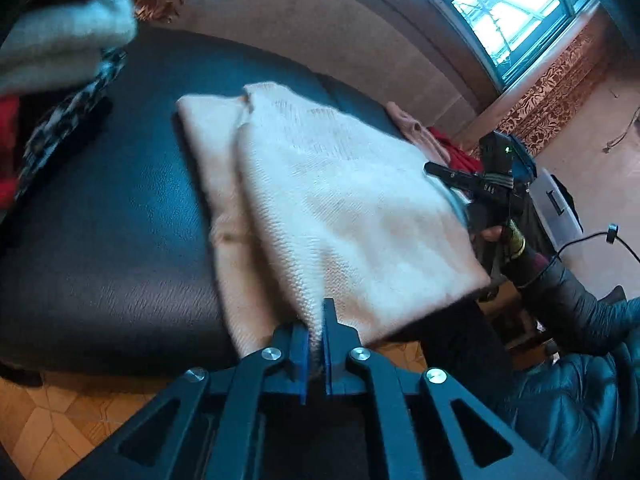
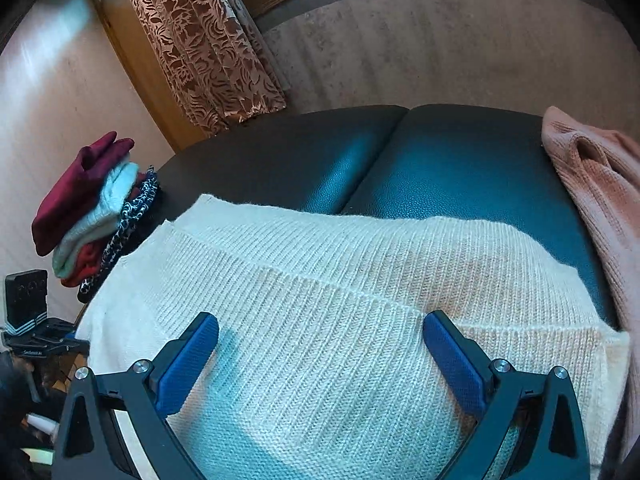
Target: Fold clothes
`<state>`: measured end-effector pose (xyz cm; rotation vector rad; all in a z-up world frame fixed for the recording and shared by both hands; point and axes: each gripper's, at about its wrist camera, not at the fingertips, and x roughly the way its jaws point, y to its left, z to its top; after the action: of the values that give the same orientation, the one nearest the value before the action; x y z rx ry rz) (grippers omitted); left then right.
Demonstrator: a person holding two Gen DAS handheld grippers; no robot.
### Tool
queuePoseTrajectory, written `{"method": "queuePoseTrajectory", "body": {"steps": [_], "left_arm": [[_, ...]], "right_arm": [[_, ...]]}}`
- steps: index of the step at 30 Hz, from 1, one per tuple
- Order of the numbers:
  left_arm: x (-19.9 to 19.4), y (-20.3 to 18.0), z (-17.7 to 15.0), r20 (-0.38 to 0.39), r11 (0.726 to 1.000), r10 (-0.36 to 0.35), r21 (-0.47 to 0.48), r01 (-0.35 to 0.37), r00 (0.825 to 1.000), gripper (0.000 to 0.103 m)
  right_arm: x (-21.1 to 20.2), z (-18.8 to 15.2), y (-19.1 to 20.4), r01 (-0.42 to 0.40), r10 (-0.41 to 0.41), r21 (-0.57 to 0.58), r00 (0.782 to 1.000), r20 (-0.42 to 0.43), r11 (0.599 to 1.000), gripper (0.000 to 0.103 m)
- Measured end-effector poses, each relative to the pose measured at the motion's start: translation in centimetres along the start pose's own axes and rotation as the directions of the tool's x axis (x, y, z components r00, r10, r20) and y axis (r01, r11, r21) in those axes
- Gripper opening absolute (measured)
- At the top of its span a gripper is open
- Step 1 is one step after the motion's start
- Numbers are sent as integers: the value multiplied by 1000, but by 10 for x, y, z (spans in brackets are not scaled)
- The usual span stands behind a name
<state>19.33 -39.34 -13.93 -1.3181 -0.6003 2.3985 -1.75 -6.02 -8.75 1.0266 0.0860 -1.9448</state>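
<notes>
A cream knitted sweater lies partly folded on the dark leather surface. My left gripper is shut on the sweater's near edge and holds a fold of it up. My right gripper is open, its blue pads spread wide just above the sweater. The right gripper also shows in the left wrist view at the sweater's far right side.
A stack of folded clothes in maroon, white and patterned fabric sits at the left edge of the surface. A pink knitted garment lies at the right. A curtain and wall stand behind. Tiled floor lies below.
</notes>
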Motion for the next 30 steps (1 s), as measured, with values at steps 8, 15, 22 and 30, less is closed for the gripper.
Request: {"method": "queuePoseTrajectory", "body": {"steps": [8, 15, 22, 30], "left_arm": [[3, 16, -27, -5, 994, -3, -108, 2, 1000, 6], [-27, 14, 4, 168, 981, -58, -172, 87, 984, 22], [4, -31, 45, 209, 999, 5, -34, 2, 978, 22], [54, -6, 57, 204, 968, 235, -135, -211, 950, 2]], "right_arm": [[3, 0, 6, 7, -8, -25, 1000, -7, 1000, 103], [7, 0, 11, 56, -57, -58, 998, -25, 997, 103], [10, 1, 17, 102, -105, -95, 994, -31, 990, 103], [11, 8, 9, 119, -122, -97, 992, -31, 988, 103]]}}
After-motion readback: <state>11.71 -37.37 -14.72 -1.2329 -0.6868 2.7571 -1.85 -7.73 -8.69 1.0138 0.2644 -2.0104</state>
